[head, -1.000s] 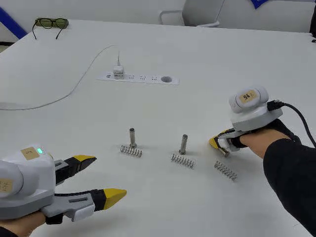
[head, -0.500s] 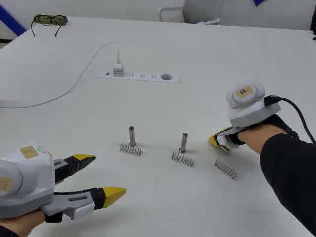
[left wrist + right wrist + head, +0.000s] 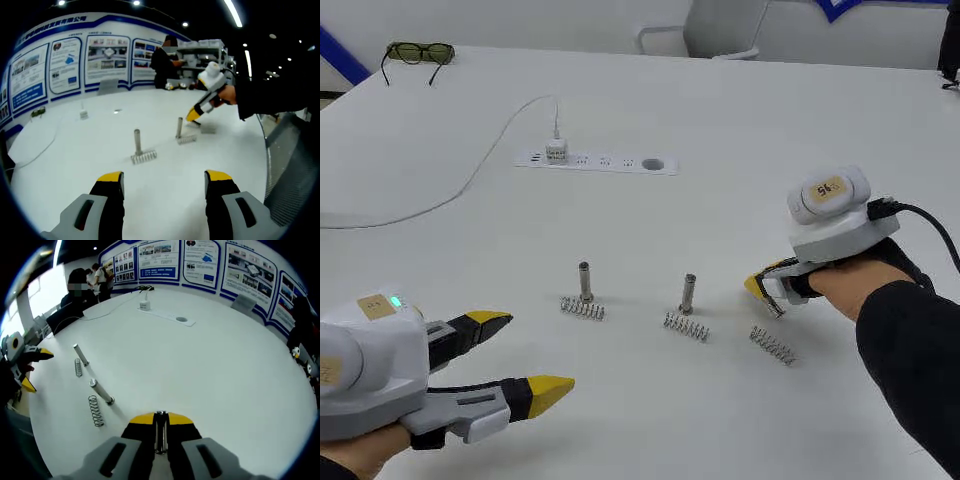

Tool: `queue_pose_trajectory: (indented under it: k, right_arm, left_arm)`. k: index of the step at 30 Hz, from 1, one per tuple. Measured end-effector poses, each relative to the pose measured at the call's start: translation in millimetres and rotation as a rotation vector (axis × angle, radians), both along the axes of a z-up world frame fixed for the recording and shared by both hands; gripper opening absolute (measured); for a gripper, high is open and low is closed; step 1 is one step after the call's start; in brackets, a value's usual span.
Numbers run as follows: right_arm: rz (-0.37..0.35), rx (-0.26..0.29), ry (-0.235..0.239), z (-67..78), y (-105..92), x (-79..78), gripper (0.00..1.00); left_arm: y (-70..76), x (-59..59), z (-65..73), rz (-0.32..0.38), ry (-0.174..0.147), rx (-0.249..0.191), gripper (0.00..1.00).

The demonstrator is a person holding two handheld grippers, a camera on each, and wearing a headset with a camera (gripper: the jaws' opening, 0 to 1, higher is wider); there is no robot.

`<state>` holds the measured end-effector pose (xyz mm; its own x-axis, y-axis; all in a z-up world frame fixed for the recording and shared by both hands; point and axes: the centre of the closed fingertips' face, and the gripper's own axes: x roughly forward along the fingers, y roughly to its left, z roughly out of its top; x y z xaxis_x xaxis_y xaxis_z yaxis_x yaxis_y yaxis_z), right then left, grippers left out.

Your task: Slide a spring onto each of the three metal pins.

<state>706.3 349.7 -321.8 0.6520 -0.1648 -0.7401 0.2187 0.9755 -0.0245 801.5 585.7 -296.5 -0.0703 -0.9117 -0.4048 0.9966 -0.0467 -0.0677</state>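
Pins, metal: three counted. Two stood upright on the white table (image 3: 650,230): left pin (image 3: 585,280) and middle pin (image 3: 688,293). The third pin (image 3: 160,432) was clenched in the right gripper (image 3: 767,290), held low over the table, probably to be stood up.

Springs: three counted, all lying flat, none on a pin. First spring (image 3: 582,308) lay just beside the left pin, second spring (image 3: 686,326) beside the middle pin, third spring (image 3: 771,345) near the right gripper — each apparently staged by its pin.

Left gripper (image 3: 520,352): jaws spread, holding nothing — likely waiting.
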Motion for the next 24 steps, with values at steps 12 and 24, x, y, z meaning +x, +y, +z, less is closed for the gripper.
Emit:
queue_pose_trajectory:
  k: [12, 24]
  right_arm:
    - [-0.007, -0.023, -0.051, 15.3, 2.7, -9.2, 0.09]
    - [-0.043, -0.015, -0.078, 18.0, 3.2, -25.4, 0.09]
  left_arm:
    - [-2.4, -3.2, 8.4, -0.013, -0.015, -0.013, 0.66]
    - [-1.7, -6.9, 11.3, -0.023, -0.021, -0.018, 0.66]
